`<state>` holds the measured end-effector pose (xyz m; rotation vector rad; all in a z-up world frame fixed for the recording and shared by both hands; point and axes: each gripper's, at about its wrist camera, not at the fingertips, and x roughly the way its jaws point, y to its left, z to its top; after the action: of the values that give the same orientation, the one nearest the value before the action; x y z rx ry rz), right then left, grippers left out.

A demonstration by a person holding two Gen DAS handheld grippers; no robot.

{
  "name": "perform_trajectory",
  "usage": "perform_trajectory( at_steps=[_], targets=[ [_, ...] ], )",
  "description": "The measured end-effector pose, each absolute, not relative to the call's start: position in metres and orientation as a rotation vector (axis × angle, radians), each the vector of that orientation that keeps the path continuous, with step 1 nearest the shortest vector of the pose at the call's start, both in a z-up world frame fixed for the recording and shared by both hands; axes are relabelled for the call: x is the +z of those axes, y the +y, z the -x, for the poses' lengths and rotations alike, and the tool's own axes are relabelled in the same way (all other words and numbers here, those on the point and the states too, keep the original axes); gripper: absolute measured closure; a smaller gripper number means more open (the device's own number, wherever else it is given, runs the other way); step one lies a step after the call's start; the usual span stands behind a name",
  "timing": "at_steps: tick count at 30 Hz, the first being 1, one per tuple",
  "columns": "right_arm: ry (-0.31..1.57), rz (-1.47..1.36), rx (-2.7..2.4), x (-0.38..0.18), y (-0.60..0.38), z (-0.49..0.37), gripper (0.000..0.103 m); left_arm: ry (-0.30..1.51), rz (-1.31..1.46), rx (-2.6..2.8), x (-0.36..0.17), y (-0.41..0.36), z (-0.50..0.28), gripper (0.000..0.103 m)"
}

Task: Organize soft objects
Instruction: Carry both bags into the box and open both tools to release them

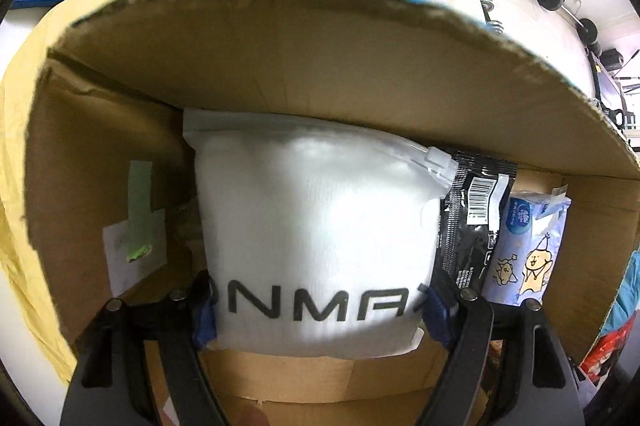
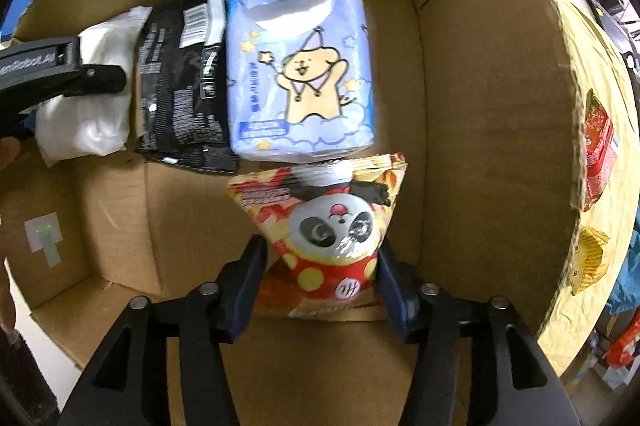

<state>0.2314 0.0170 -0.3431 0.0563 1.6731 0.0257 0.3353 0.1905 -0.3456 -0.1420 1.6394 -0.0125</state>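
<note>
Two grippers worked inside a cardboard box [image 2: 460,114]: the left gripper [image 1: 316,310] had its jaws clamped on a white pouch [image 1: 316,222] standing against the box wall, beside a black packet [image 2: 180,82] and a blue tissue pack [image 2: 304,74]. The right gripper [image 2: 320,286] squeezed a panda snack bag [image 2: 324,222] touching the tissue pack's near edge.

The left wrist view sits low and close inside the cardboard box [image 1: 320,74], facing its far wall; the right wrist view looks steeply down at the floor. They share three packs — white pouch [image 1: 316,226] [image 2: 96,98] at 9 o'clock, black pack [image 1: 468,226] [image 2: 180,86], blue tissue pack [image 1: 524,250] [image 2: 300,74] at 12.
</note>
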Motion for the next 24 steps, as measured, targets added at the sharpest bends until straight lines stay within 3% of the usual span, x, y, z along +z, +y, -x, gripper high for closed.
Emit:
perform_trajectory(
  at_steps=[7,10,12,22,24],
  targets=[
    [1.658,-0.082,0.055,-0.319,0.025,-0.23,0.021,1.638,0.15,-0.01,-0.331,0.187,-0.334,0.023],
    [1.637,-0.076,0.052,-0.306,0.028,-0.232,0.013,1.63,0.133,-0.008,-0.324,0.186,-0.326,0.019],
    [1.623,-0.079,0.05,-0.303,0.026,-0.232,0.009,1.626,0.134,-0.012,-0.319,0.181,-0.32,0.01],
    [1.541,-0.047,0.031,-0.264,0.018,-0.236,0.002,1.531,0.141,-0.058,-0.264,0.182,-0.291,0.008],
    [1.524,-0.042,0.033,-0.258,0.014,-0.234,0.0,1.504,0.153,-0.067,-0.253,0.179,-0.276,0.0]
  ],
)
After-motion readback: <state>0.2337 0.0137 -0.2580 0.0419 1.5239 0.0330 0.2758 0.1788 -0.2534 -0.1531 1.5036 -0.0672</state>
